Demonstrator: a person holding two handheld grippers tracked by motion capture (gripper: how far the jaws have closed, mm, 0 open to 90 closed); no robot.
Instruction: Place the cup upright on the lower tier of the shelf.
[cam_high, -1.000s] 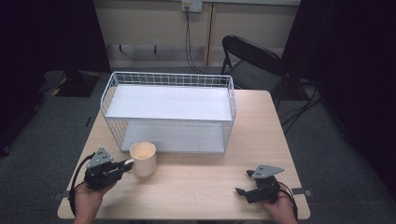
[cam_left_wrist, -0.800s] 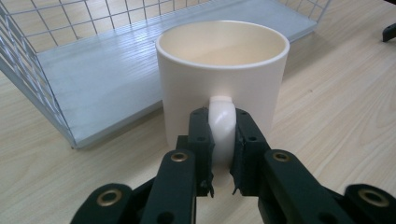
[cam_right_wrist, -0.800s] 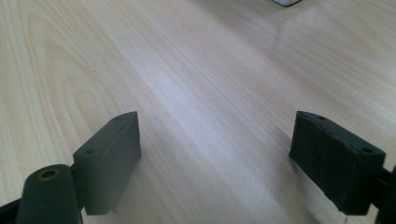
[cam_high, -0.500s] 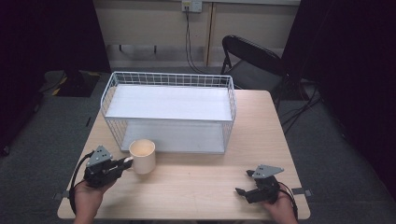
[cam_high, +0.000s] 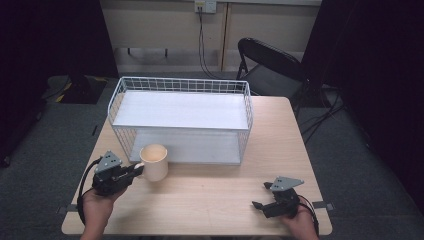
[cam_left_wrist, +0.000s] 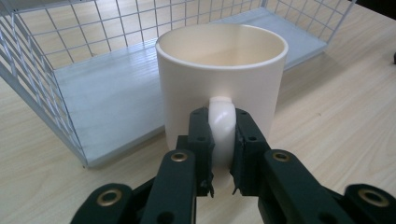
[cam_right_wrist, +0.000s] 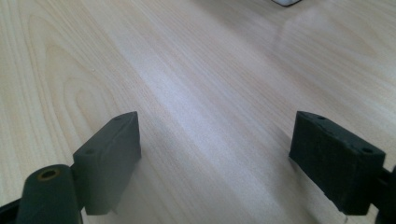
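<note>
Left tongs (cam_left_wrist: 220, 184) clamp the unmarked cream mug's (cam_left_wrist: 222, 79) handle (cam_left_wrist: 221, 126).

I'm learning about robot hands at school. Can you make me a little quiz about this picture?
1. True or false: the left gripper has its jaws shut on the mug's handle.
2. The right gripper is: A) holding the mug, B) open over bare table, C) inside the wire basket.
3. Fill in: the mug stands on the ____, just in front of the basket.

Key: 1 true; 2 B; 3 table.
</note>
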